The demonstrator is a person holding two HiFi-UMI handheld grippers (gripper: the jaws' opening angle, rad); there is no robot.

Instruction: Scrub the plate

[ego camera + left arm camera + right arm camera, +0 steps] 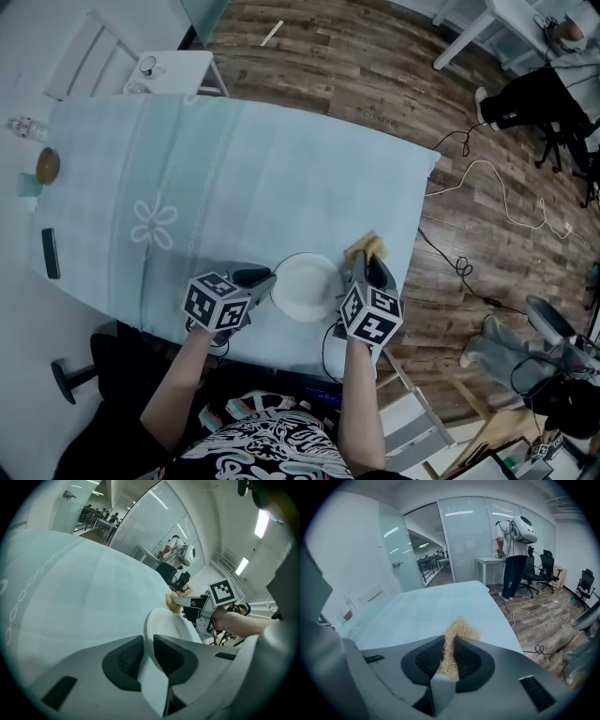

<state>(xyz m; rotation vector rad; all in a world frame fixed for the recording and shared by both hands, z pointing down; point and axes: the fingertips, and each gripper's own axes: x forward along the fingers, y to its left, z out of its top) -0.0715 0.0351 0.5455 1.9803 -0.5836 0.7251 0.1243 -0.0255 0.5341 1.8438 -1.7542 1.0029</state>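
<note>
Left gripper [261, 279], head view: clamped on the left rim of the round white ceramic plate [305, 287], which sits on the pale teal tablecloth [262, 178] near my edge. Right gripper [371, 261] holds a tan fibrous scrub pad [367, 247] by the plate's far-right rim.
Left gripper view: I see both pads pinching the plate rim.
Right gripper view: jaws closed on the scrub pad, fibres sticking out past the tips.

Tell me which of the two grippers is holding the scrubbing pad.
The right gripper: a straw-coloured scrubbing pad is pinched between its jaws. The left gripper clamps the rim of the white plate instead.
</note>
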